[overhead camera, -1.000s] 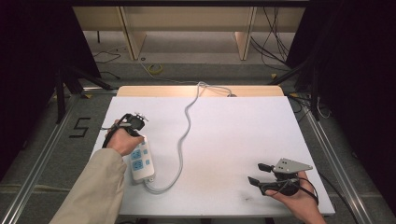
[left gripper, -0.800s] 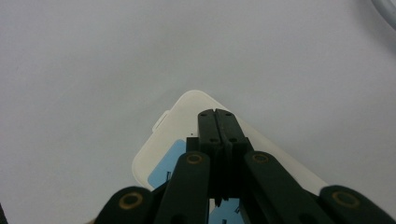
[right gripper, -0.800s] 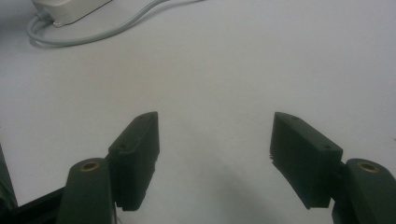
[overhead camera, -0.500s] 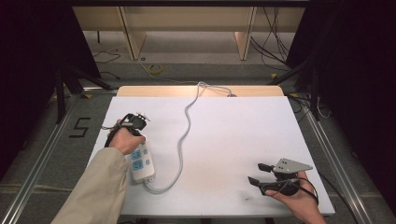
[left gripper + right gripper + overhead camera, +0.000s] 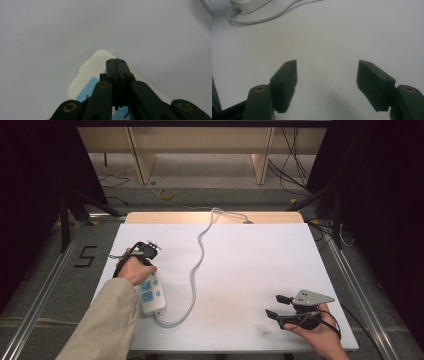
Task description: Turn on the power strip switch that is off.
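Comparison of the high view with the two earlier pictures of that view finds next to no change: the left hand (image 5: 134, 269) sits at the same spot over the far end of the white power strip (image 5: 151, 295), the grey cable (image 5: 196, 265) keeps the same curve toward the far edge of the worktop (image 5: 240, 270), and the right hand-held gripper (image 5: 274, 305) rests at the near right corner, well apart from the strip. In my judgement this stillness means the left hand is settled on a press or steadying contact at the strip, not travelling. In the left gripper view, the left hand-held gripper (image 5: 116, 60) has its jaws fully closed against each other with nothing between them, their tips over the rounded end of the power strip (image 5: 96, 61), just beyond its blue socket panel (image 5: 87, 91); whether the tips touch the casing cannot be told. In the right gripper view, the right hand-held gripper (image 5: 327, 72) stands wide open and empty above bare worktop (image 5: 352, 32), with the strip's cable end (image 5: 249, 6) at the far left.
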A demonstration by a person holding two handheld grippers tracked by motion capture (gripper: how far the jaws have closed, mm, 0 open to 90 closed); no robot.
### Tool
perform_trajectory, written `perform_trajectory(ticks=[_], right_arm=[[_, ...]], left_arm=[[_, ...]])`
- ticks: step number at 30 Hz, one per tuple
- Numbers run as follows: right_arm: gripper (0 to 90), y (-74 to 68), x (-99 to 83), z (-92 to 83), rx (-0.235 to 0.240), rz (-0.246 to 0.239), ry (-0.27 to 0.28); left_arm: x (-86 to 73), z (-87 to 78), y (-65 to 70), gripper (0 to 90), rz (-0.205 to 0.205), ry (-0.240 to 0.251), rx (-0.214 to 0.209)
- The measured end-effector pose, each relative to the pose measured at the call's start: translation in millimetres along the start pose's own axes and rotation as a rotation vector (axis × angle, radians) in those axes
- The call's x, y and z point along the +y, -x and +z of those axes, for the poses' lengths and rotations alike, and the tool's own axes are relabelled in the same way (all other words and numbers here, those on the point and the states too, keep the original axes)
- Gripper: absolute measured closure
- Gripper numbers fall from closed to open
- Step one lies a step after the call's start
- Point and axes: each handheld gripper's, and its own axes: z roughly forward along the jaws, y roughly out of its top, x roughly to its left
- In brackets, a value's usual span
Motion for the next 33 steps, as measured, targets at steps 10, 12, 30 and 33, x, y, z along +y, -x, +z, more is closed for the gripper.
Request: perform_trajectory(ticks=[10,12,30,33], right_arm=[[33.9,-0.1,0.1,0.0,0.001,-0.001,0.001],[33.9,-0.2,0.1,0.1,0.001,-0.001,0.0],[33.9,-0.4,0.1,0.1,0.007,-0.005,0.001],[33.9,-0.2,0.2,0.1,0.006,-0.003,0.003]], left_arm=[[0.5,1.1,-0.7,89.9,-0.002,-0.006,-0.002],[0.7,1.2,-0.4,89.9,-0.003,-0.006,-0.001],[1.5,3.3,0.9,90.0,-0.011,-0.019,0.003],[1.9,3.9,2.5,90.0,-0.002,-0.022,0.013]])
